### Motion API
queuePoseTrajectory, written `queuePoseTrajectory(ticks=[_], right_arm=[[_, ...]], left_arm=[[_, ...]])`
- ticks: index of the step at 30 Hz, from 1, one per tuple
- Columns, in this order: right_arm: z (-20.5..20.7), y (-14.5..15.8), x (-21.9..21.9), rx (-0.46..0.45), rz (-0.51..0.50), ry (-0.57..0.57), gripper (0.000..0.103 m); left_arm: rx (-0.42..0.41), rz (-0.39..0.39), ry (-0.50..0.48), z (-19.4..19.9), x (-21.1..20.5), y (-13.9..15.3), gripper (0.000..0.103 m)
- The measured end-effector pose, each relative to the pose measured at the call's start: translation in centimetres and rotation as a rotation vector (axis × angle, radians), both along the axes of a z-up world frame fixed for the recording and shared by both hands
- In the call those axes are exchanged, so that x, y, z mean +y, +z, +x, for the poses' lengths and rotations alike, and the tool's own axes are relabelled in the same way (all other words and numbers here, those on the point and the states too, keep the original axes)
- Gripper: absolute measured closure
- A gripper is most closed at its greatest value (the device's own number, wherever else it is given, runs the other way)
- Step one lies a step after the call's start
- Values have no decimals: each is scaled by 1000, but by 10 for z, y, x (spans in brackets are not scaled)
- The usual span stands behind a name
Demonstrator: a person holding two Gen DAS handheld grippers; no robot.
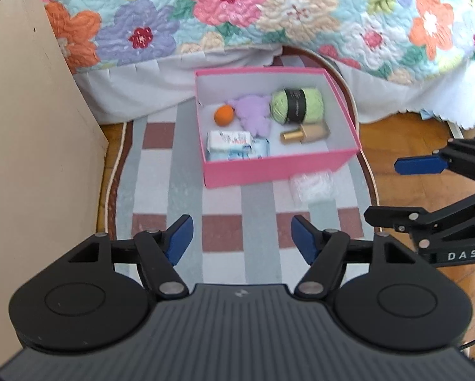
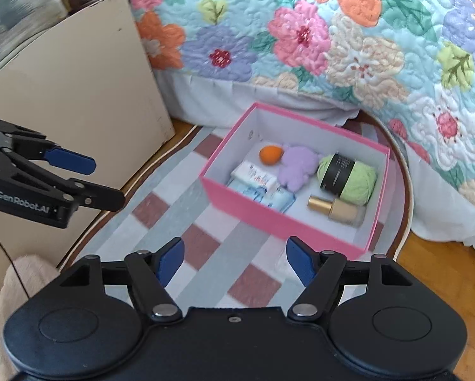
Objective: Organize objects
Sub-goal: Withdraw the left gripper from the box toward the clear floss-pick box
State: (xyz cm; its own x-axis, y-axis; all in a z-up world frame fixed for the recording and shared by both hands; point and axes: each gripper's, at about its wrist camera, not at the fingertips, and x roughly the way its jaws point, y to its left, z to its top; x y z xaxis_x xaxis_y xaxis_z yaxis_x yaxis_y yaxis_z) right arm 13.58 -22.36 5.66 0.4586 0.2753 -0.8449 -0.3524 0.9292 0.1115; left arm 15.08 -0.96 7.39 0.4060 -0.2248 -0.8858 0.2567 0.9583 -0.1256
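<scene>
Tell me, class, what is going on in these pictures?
A person holds a gripper in each hand above a striped rug. Both the left gripper and the right gripper are open and empty. A pink box already holds a yarn ball, orange ball, purple toy, bottle and packets. A clear wrapped item lies outside on the rug.

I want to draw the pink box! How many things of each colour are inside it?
Orange: 1, ball
Purple: 1, soft toy
Green: 1, yarn
Gold: 1, bottle
White and blue: 2, packets
Total: 6 in the box
</scene>
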Motion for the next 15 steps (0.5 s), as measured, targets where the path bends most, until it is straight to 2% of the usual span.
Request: queuePoseTrajectory(ticks=[8, 15], right_arm=[[-37, -10, 2, 20, -48, 72, 21], [-55, -27, -3, 52, -32, 93, 19]], left_arm=[[51, 6, -30, -31, -12, -23, 34], [120, 2, -43, -38, -26, -48, 34]])
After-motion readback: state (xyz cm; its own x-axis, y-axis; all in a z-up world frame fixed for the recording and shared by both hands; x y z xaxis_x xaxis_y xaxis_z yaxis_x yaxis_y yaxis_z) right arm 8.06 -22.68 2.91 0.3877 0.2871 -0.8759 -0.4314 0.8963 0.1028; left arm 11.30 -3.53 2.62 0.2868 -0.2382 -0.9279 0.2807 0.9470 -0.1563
